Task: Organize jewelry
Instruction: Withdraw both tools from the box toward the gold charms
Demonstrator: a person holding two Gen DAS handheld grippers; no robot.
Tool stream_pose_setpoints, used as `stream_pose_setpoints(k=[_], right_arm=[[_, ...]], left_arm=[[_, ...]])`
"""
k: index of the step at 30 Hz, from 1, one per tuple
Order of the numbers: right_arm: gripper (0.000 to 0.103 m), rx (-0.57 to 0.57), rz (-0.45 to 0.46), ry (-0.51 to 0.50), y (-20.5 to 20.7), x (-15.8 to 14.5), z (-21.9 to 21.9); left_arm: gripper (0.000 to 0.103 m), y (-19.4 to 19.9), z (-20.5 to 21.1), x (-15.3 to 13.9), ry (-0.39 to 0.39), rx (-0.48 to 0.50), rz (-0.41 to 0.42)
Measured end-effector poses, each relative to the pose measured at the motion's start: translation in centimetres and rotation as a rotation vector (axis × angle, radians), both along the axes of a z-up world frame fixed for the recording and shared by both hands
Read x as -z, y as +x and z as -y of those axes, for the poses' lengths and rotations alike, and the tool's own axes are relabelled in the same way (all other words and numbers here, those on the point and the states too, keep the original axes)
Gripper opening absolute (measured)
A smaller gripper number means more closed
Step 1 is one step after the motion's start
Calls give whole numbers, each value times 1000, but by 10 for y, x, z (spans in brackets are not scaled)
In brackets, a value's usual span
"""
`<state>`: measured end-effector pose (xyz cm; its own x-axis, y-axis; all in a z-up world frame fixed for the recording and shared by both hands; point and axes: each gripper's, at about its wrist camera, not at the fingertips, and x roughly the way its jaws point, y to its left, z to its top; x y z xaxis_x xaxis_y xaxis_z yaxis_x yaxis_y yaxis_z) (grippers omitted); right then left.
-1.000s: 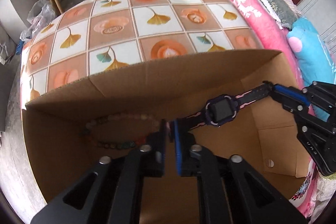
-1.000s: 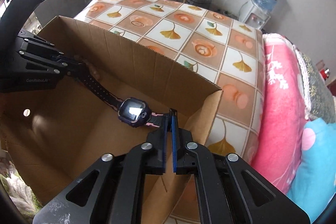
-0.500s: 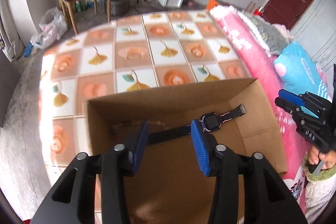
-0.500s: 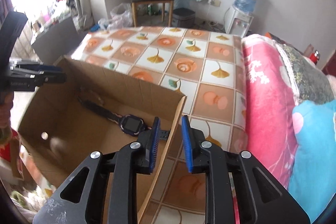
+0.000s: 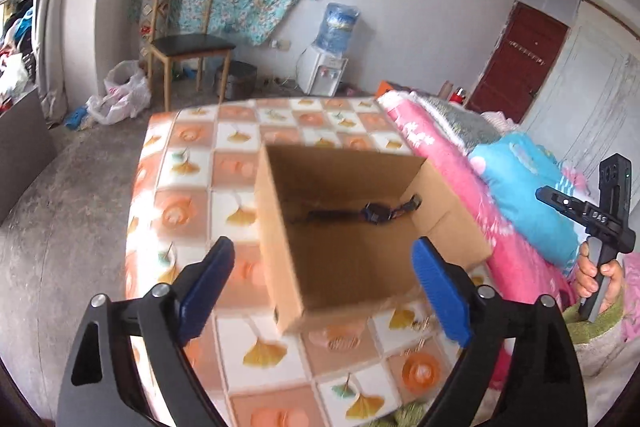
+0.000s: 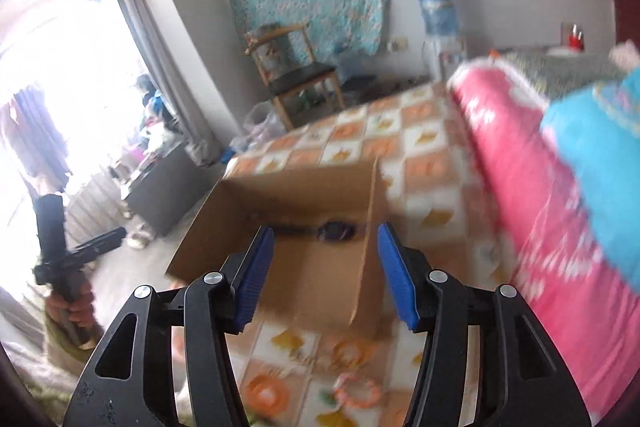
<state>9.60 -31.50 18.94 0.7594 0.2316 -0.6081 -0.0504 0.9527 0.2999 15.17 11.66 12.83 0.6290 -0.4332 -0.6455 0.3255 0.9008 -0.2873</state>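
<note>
A dark blue watch [image 5: 376, 213] with a pink-edged strap lies flat on the floor of an open cardboard box [image 5: 360, 259]. It also shows, blurred, in the right wrist view [image 6: 336, 230] inside the box [image 6: 312, 267]. My left gripper [image 5: 324, 293] is wide open and empty, raised well above and in front of the box. My right gripper [image 6: 326, 269] is open and empty, raised above the box's near side. A pale pink bracelet [image 6: 358, 393] lies on the cloth in front of the box. Small thin gold pieces [image 5: 416, 327] lie on the cloth by the box.
The box stands on a tiled ginkgo-pattern cloth [image 5: 192, 163]. Pink bedding [image 5: 440, 147] and a blue pillow [image 5: 524, 195] lie along the right. A chair [image 5: 184, 43], a water dispenser [image 5: 328, 63] and plastic bags [image 5: 120, 99] stand on the floor beyond.
Both grippers let go of the watch strap, opened wide and pulled up and back from the box. The watch now lies on the box floor.
</note>
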Motion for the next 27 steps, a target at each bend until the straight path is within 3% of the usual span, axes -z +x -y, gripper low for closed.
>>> stream_pose_setpoints(k=[3, 9, 11, 12, 14, 18, 22, 23, 24, 25, 27], right_arm=[[59, -60, -94, -23, -11, 32, -26], [60, -188, -317, -51, -12, 112, -95], [51, -200, -380, -100, -7, 137, -115], [37, -211, -411, -122, -4, 151, -123], [30, -213, -449, -123, 0, 166, -128], [24, -176, -424, -145, -4, 169, -126], [24, -87, -338, -142, -9, 156, -108], [25, -45, -297, -152, -11, 148, -102], [34, -5, -263, -160, -17, 143, -94], [52, 37, -233, -166, -19, 136, -85], [71, 141, -177, -198, -22, 123, -64]], left_arm=[[91, -23, 0, 38, 60, -49, -75], [91, -37, 39, 121, 172, -35, -250], [91, -38, 53, 141, 241, -36, -273], [91, -38, 60, 150, 257, -20, -273], [91, -38, 69, 163, 296, -16, -286], [97, -45, 83, 172, 399, -16, -239], [98, -47, 82, 173, 383, -27, -233], [97, -47, 81, 174, 382, -27, -231], [98, -47, 81, 174, 382, -26, -230], [98, -47, 82, 175, 382, -27, -228], [98, -47, 82, 174, 383, -28, -230]])
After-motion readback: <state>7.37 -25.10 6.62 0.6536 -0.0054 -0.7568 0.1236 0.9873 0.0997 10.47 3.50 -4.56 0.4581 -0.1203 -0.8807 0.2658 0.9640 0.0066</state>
